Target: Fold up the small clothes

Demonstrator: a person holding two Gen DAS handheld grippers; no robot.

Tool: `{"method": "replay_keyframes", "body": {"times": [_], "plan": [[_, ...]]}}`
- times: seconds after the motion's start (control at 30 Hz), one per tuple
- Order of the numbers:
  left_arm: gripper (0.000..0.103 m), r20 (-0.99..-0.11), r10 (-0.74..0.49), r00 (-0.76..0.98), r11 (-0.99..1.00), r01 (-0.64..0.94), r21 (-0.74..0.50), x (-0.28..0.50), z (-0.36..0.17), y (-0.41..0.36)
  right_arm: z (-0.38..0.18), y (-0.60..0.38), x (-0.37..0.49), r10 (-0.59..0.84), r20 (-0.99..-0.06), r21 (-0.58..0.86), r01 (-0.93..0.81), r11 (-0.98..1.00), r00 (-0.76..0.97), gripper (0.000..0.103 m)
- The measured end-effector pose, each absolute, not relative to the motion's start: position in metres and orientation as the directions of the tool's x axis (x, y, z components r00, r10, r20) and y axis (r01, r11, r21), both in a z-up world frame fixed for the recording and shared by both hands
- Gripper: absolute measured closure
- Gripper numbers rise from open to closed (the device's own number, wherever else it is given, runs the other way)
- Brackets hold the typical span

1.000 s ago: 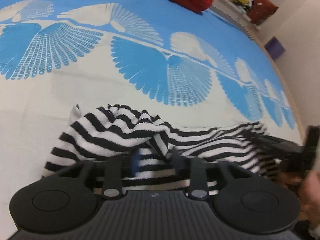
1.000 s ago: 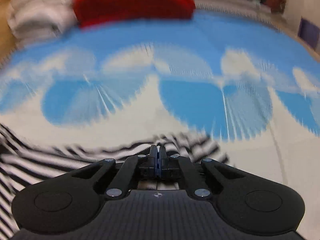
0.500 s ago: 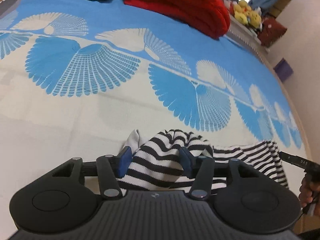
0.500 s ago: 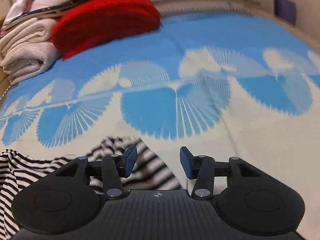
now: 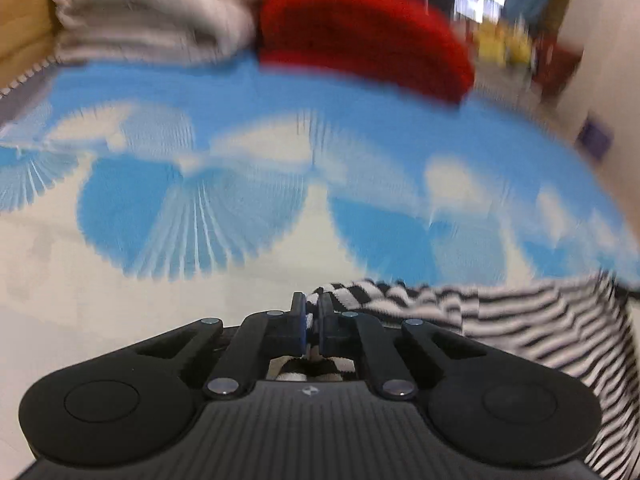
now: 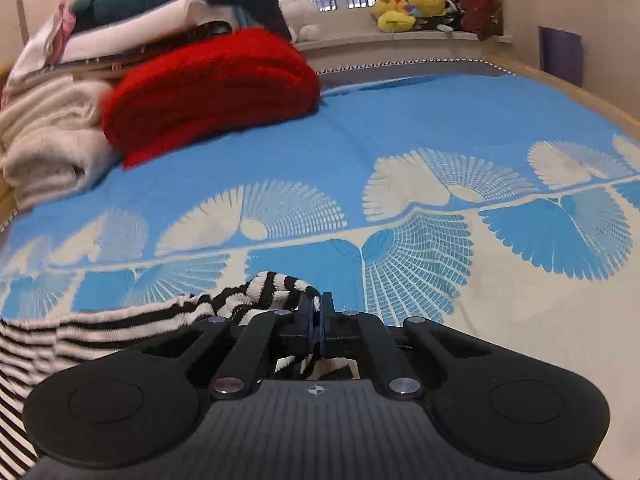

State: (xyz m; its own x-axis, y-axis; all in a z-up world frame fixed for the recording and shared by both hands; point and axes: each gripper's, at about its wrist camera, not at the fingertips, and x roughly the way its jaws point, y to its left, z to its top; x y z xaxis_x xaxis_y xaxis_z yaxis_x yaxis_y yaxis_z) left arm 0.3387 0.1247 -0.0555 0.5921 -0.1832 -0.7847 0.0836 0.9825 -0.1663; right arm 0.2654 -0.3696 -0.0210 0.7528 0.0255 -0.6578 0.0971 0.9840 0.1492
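We saw the left claw (image 5: 313,312) closed on an edge of the small black-and-white striped knit garment (image 5: 520,328), a fold of cloth pinched between its blue-lined pads at the lower centre of the left wrist view. From there the garment ran off toward the lower right of that frame, stretched and slightly blurred. In the right wrist view, the right claw (image 6: 316,312) was likewise clamped on the striped garment (image 6: 120,328), with a bunched fold rising just above and left of the fingertips, and the rest trailing toward the lower left of the frame. So the garment hung between the two claws, each gripping one end, above the bed.

The bed was covered by a blue and cream spread printed with fan-shaped shell patterns (image 6: 420,128), which filled the middle of both views. At the upper left of the right wrist view lay a folded red fluffy blanket (image 6: 212,88), touching a pile of cream-white folded bedding (image 6: 44,136) to its left. Both showed, blurred, along the top of the left wrist view too. On a ledge at the upper right of the right wrist view sat yellow plush toys (image 6: 408,6).
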Motion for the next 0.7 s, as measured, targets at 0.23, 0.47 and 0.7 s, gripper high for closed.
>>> {"method": "replay_keyframes", "body": {"times": [0.23, 0.47, 0.7], "plan": [[0.063, -0.851, -0.158, 0.500, 0.987, 0.065, -0.146, 0.335, -0.055, 0.129, -0.066, -0.364, 0.284, -0.062, -0.823, 0.022, 0.139, 0.990, 0.565, 0.090], [0.063, -0.804, -0.263, 0.534, 0.947, -0.018, -0.322, 0.272, 0.005, 0.176, -0.001, -0.392, 0.226, 0.033, -0.765, 0.201, 0.189, 0.961, 0.643, 0.086], [0.053, -0.829, -0.314, 0.464, 0.923, -0.054, -0.380, 0.173, 0.006, 0.204, 0.030, -0.414, 0.131, 0.136, -0.765, 0.334, 0.207, 0.919, 0.630, 0.066]]}}
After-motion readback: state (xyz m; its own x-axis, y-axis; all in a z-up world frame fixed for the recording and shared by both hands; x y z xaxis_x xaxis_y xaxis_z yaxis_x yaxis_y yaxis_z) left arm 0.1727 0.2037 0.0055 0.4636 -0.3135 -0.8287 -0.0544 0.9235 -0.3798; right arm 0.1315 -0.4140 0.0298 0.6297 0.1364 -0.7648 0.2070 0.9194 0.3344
